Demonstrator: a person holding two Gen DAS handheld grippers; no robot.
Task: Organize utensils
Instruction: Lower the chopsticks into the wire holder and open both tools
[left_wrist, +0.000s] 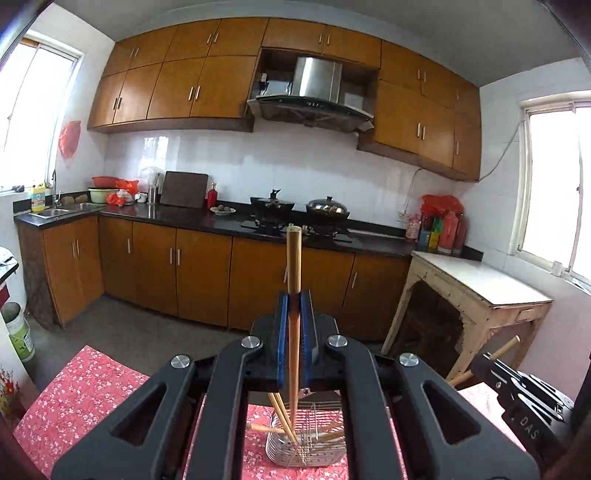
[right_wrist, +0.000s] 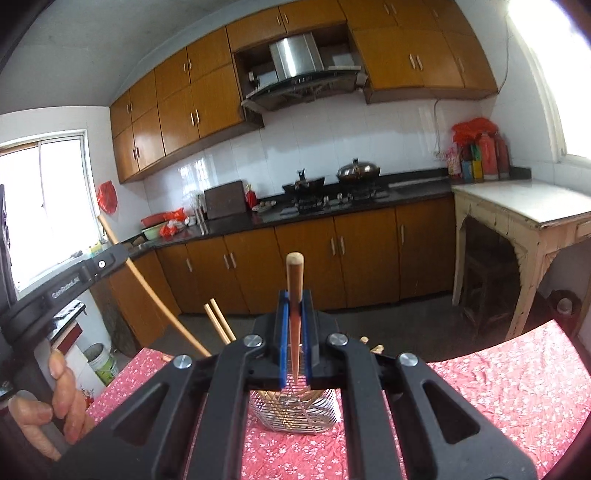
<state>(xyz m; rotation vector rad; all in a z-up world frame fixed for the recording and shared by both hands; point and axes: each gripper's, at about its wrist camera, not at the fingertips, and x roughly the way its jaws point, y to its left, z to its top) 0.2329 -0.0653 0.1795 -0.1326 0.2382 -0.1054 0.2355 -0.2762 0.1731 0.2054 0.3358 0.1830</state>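
Fingers (left_wrist: 282, 332) of your left gripper pinched a chopstick (left_wrist: 294, 280); your right fingers (right_wrist: 283, 332) pinched another (right_wrist: 294, 291). Both hung above the basket (left_wrist: 306, 448) at lower centre, which already held several. On the desk (right_wrist: 517, 387) I saw none loose.

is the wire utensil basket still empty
No, the wire basket already holds several chopsticks while the left gripper grips another.

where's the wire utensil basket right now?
The wire basket stands on the pink floral tablecloth, low and centre in both wrist views, directly below each gripper's fingers, with several chopsticks already inside it.
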